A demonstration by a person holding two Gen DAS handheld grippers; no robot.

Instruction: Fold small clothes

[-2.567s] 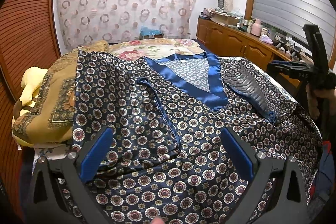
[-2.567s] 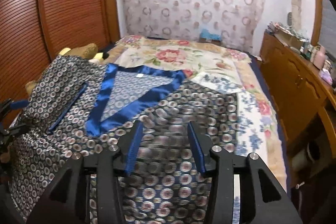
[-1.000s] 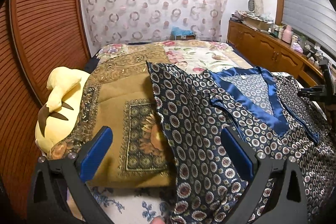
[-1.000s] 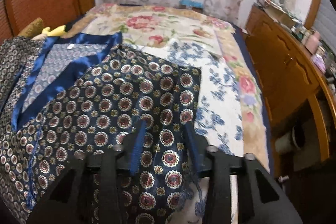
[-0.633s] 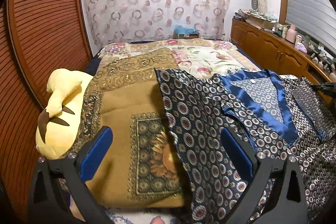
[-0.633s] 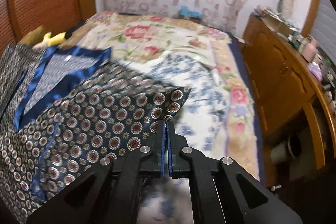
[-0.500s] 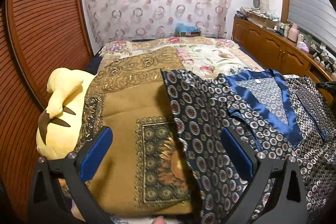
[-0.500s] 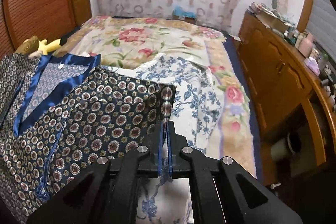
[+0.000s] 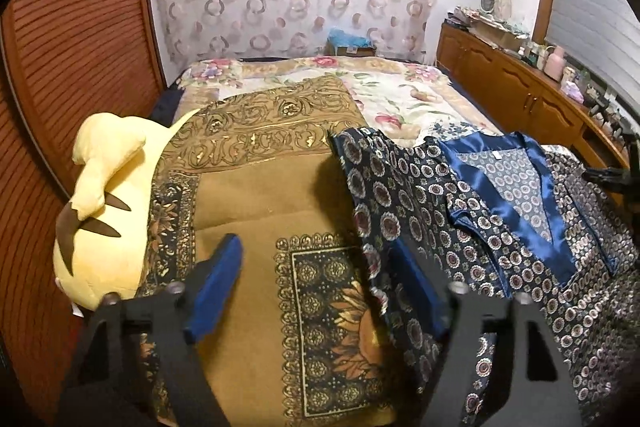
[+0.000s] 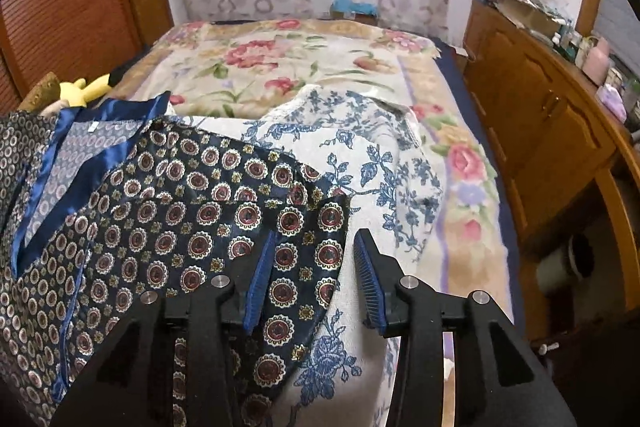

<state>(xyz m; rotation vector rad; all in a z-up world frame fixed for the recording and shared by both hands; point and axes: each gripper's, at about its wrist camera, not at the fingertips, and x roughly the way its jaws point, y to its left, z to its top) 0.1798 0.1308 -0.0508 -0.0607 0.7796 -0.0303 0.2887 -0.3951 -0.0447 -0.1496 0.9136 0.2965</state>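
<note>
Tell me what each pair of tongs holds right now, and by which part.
Nothing. The right tongs are opening, pads off the patterned shirt's sleeve edge. The left tongs are closing, gripping nothing.

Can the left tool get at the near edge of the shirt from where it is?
Probably yes. The left tool hangs with its jaws closing over the brown blanket, its right finger right at the shirt edge. Nothing lies on top of that edge, so the way looks free.

Glossy satin shirt [image 9: 500, 227] lies on matt woven blanket [image 9: 260, 195] beside slatted wood panelling [image 9: 72, 39].
</note>
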